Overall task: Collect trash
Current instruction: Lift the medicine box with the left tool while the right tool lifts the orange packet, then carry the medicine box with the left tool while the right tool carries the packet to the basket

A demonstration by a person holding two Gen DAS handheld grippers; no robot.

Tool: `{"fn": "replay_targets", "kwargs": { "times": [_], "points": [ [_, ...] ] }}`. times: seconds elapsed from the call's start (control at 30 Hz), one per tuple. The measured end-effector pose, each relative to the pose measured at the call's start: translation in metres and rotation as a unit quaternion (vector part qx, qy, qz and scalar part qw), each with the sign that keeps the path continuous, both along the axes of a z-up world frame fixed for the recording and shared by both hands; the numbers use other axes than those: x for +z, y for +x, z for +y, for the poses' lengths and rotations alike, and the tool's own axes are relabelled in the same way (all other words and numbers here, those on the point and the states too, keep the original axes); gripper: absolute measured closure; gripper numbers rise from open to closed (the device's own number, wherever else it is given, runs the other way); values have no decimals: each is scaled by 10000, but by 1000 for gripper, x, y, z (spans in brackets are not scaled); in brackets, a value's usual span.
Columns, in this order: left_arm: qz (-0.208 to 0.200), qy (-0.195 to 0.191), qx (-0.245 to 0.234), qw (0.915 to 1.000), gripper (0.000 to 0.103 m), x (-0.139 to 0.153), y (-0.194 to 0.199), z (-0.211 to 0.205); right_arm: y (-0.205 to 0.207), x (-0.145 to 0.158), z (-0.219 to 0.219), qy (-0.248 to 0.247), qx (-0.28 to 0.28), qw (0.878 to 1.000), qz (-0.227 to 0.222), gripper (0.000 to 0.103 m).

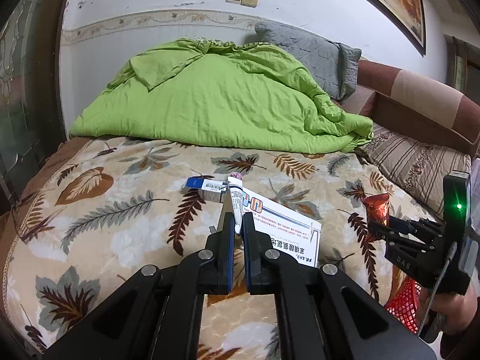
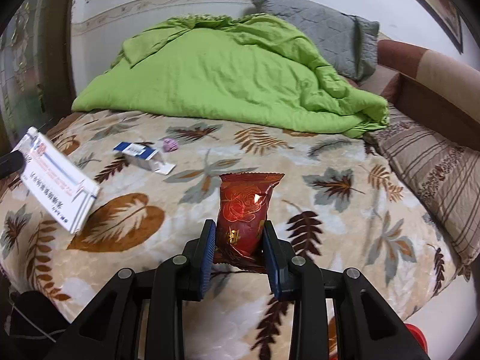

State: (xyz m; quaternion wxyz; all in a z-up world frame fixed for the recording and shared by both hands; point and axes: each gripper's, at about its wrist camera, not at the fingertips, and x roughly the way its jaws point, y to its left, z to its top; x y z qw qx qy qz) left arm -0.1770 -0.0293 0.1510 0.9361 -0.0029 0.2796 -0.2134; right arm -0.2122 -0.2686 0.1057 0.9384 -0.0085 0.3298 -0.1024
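My left gripper is shut on a flap of a flat white medicine carton with red and blue print, lifted off the bed. In the right wrist view the same carton hangs at the left above the leaf-patterned blanket. My right gripper is shut on a shiny red snack packet, held upright above the blanket. It also shows at the right of the left wrist view, as the right gripper with the red packet. A small blue-and-white box and a pink crumpled wad lie on the blanket.
A green quilt is heaped at the back of the bed, with a grey pillow behind it and a striped pillow at the right. A red mesh basket shows low on the right, beside the bed.
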Motion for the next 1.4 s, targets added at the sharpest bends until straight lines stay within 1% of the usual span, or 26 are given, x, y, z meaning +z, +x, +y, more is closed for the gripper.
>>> {"fn": "replay_targets", "kwargs": {
  "times": [0.1, 0.27, 0.47, 0.6, 0.8, 1.1, 1.4],
  "points": [
    [-24, -8, -47, 10000, 98, 3, -2, -3, -1, 3, -7, -118, -134, 9998, -56, 70],
    [-51, 38, -159, 9999, 98, 4, -7, -10, -5, 9, -12, -60, -207, 9997, -103, 70],
    [-16, 78, -205, 9998, 98, 1, -11, -13, -16, 16, -3, 91, -15, 9999, -140, 70],
    [-18, 64, -192, 9998, 98, 2, -10, -13, -22, 19, 10, 103, 137, 9997, -171, 70],
    [-87, 17, -177, 9998, 98, 3, -15, -10, -29, 24, 24, 14, 270, 9994, -231, 70],
    [-159, -71, -170, 9997, 98, 14, -26, 0, -42, 34, 42, -156, 382, 9986, -317, 70],
    [-225, -116, -173, 9995, 98, 20, -33, 3, -50, 39, 46, -224, 408, 9982, -375, 70]
  ]
}}
